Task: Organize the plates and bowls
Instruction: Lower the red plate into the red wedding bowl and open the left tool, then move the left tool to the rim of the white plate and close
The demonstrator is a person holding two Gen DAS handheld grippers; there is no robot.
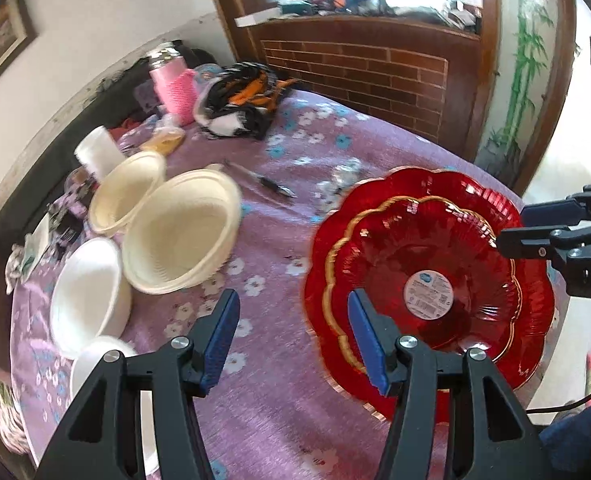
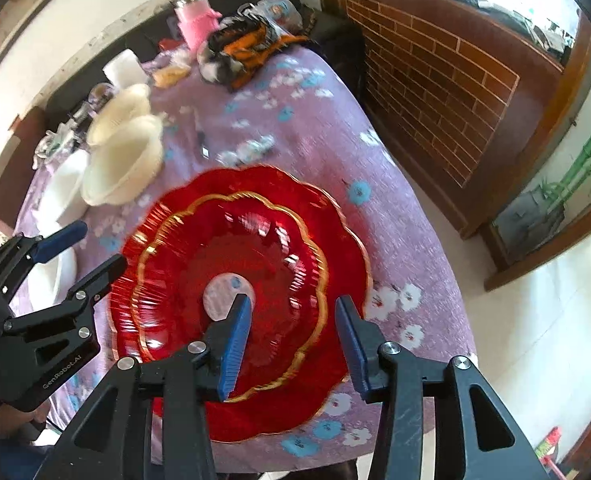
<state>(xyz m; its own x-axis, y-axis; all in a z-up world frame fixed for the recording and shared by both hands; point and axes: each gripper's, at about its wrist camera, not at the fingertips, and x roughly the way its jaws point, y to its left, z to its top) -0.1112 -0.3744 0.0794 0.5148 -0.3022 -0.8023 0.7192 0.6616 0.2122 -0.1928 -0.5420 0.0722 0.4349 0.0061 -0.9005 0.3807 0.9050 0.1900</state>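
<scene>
While the cream ribbed plastic bowls (image 1: 181,232) sit nested up and to the left of the left gripper (image 1: 293,340), well apart from it, that gripper hangs with jaws apart and empty. Just to its right lie two stacked scalloped red glass plates (image 1: 427,280), gold-rimmed, stickered at the centre. The right gripper (image 2: 293,342), parted and holding nothing, hovers over their near rim, likely nearer the plates.

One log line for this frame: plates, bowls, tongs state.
red plates: stacked, smaller on larger | cream bowls: loose, beside white bowl | left tongs: open, empty | right tongs: open, empty
</scene>
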